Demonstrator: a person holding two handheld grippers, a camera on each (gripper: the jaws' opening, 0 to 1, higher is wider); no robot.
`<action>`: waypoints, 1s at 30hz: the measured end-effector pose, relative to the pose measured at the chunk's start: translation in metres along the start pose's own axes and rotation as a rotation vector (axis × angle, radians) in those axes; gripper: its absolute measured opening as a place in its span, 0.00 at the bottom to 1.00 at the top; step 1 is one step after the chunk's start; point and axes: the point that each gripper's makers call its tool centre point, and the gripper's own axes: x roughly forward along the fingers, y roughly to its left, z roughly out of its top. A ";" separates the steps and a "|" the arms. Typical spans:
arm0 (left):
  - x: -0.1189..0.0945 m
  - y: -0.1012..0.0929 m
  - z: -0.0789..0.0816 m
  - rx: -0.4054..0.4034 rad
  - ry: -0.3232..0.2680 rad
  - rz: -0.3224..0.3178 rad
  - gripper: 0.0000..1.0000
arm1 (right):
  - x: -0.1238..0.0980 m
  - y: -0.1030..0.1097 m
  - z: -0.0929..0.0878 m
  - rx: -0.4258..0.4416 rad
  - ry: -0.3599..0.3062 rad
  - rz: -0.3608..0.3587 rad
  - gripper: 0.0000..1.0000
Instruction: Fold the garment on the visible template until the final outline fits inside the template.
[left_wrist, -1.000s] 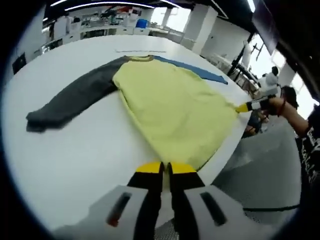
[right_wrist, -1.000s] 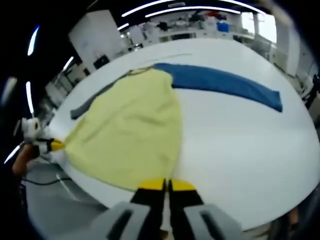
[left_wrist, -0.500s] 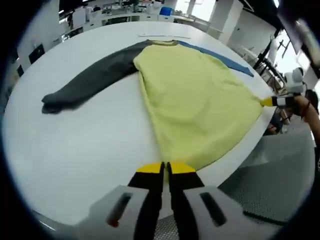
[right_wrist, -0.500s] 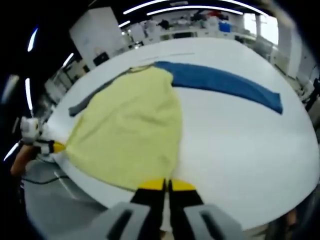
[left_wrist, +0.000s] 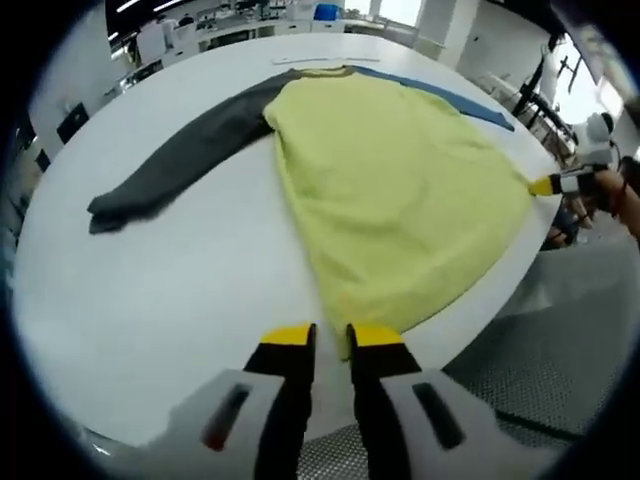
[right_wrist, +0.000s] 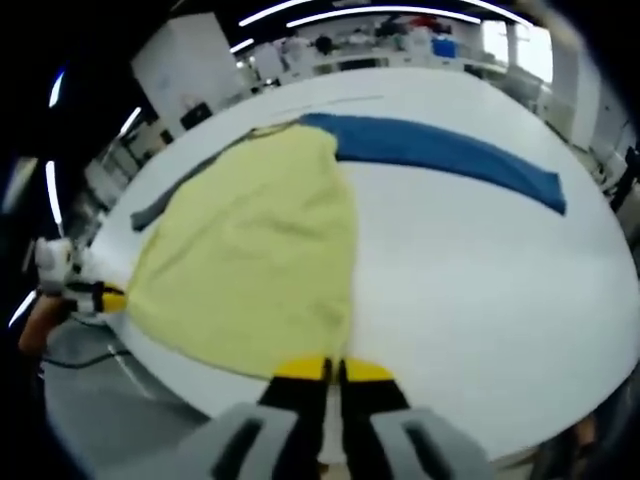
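I have the garment (left_wrist: 390, 190) spread flat on the white table (left_wrist: 150, 290), hem at the near edge. My left gripper (left_wrist: 328, 335) looks parted at the hem; the right gripper (right_wrist: 331, 371) pinches its corner. Next: fold a sleeve inward.

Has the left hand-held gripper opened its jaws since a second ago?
Yes. The left hand-held gripper was shut on the yellow hem; now its jaws stand apart at the table edge.
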 end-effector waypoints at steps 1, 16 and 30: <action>-0.002 -0.001 0.000 0.008 -0.004 0.002 0.19 | 0.000 0.000 0.000 -0.001 -0.001 -0.001 0.04; -0.011 -0.006 0.030 0.007 -0.199 -0.066 0.56 | -0.009 -0.016 0.034 0.055 -0.119 0.041 0.73; -0.020 -0.008 0.052 0.063 -0.310 -0.091 0.80 | -0.008 -0.076 0.078 0.062 -0.210 -0.020 0.89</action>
